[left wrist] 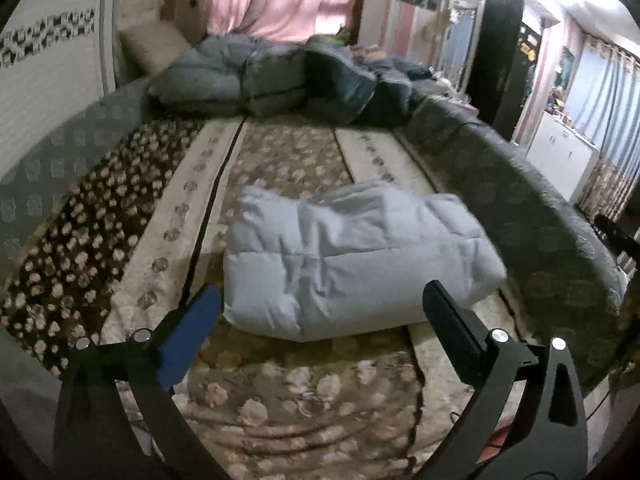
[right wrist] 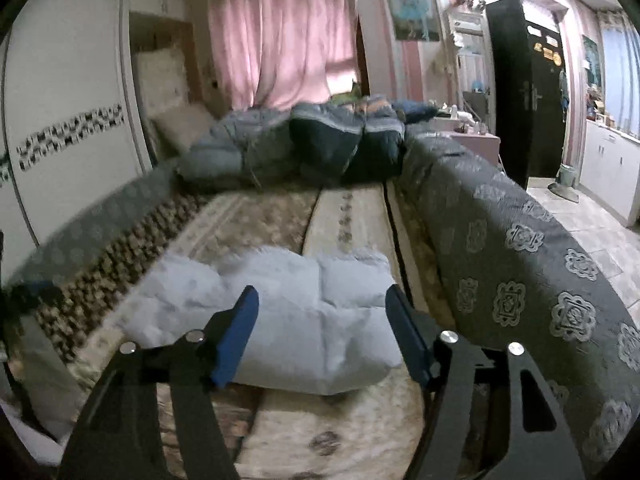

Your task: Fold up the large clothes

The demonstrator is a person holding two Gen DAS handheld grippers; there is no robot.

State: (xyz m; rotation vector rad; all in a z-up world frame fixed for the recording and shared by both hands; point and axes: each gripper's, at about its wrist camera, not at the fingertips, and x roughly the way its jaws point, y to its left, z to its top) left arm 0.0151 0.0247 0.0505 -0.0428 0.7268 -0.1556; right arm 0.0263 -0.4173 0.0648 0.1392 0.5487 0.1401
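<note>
Looks like fold done on pale blue puffy coat [left wrist: 352, 260], lying as neat bundle mid bed [left wrist: 280, 152], w/ left hand-held gripper [left wrist: 320, 312] wide open & right hand-held gripper [right wrist: 322, 320] partly open, both empty, so next prob grab another from pile [left wrist: 280, 76] at back.

The left tongs [left wrist: 320, 308] stood wide apart, empty, above a folded pale-blue padded jacket [left wrist: 356, 256] on the bed [left wrist: 280, 152].

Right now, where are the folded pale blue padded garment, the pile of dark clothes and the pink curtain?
Folded pale blue padded garment [left wrist: 352, 256], left wrist view, middle of its top face.
Pile of dark clothes [right wrist: 320, 144], right wrist view, centre bundle.
Pink curtain [right wrist: 280, 32], right wrist view, mid-drape.
</note>
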